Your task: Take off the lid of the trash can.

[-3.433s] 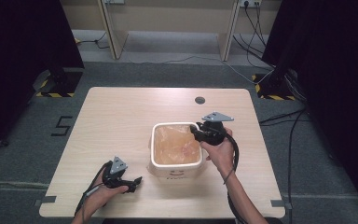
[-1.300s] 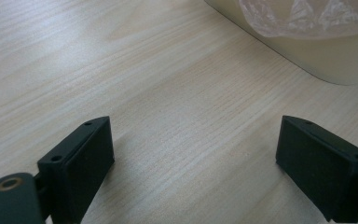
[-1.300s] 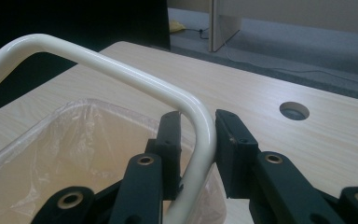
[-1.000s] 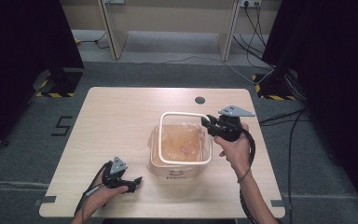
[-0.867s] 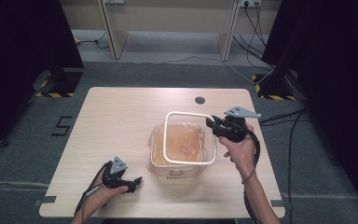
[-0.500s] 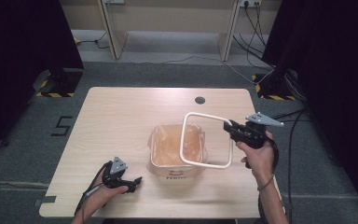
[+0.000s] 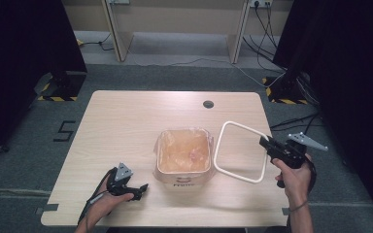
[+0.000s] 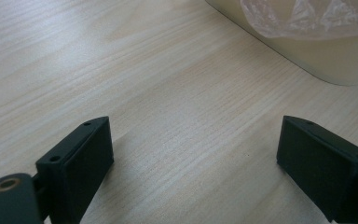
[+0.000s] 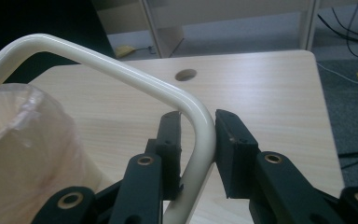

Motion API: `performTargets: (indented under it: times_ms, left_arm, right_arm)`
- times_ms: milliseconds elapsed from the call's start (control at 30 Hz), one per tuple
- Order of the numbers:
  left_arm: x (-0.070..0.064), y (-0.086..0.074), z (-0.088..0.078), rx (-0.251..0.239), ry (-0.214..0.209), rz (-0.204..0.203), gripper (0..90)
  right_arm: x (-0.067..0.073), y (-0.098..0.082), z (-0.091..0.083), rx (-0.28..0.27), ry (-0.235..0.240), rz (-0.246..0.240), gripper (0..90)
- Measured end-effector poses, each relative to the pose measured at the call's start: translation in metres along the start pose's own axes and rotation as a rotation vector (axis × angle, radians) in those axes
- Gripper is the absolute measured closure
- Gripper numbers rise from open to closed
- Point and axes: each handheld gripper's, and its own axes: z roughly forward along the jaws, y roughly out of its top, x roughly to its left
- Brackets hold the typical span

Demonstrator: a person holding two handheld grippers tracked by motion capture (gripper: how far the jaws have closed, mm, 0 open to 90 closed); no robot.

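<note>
The cream square bin [image 7: 183,158] lined with a clear plastic bag [image 7: 182,149] stands mid-table on the pale wooden table [image 7: 126,121]. Your right gripper [image 7: 268,145] pinches the cream rounded-square plastic ring [image 7: 239,151], lifted just right of it. Your left gripper [image 7: 137,189] rests spread wide.

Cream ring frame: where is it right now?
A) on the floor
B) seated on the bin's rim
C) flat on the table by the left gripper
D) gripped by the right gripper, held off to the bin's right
D: the right gripper clamps one side of the cream ring frame, which sits to the right of the bin.
</note>
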Motion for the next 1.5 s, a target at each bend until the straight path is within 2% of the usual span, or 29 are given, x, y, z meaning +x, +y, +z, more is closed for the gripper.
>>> performTargets:
  times_ms: [167,467,833,867,967,1233,1500]
  left_arm:
    - [0.000,0.000,0.000,0.001,0.001,-0.001,9.5]
    - [0.000,0.000,0.000,0.002,0.001,-0.001,9.5]
    - [0.000,0.000,0.000,0.001,0.002,-0.001,9.4]
    - [0.000,0.000,0.000,0.001,0.002,-0.001,9.4]
    - [0.000,0.000,0.000,0.001,0.002,-0.001,9.4]
    - [0.000,0.000,0.000,0.001,0.002,-0.002,9.4]
    - [0.000,0.000,0.000,0.001,0.002,-0.001,9.4]
  right_arm:
    - [-0.015,-0.008,-0.006,0.012,-0.052,-0.003,72.2]
    - [-0.031,-0.024,-0.009,0.038,-0.096,0.001,72.2]
    - [-0.039,-0.041,-0.001,0.091,-0.150,-0.006,72.2]
    - [-0.041,-0.044,0.000,0.102,-0.170,-0.031,72.2]
    - [-0.043,-0.047,0.003,0.117,-0.189,-0.047,72.3]
    - [-0.047,-0.054,0.008,0.144,-0.216,-0.060,72.3]
    - [-0.047,-0.060,0.014,0.176,-0.241,-0.099,72.2]
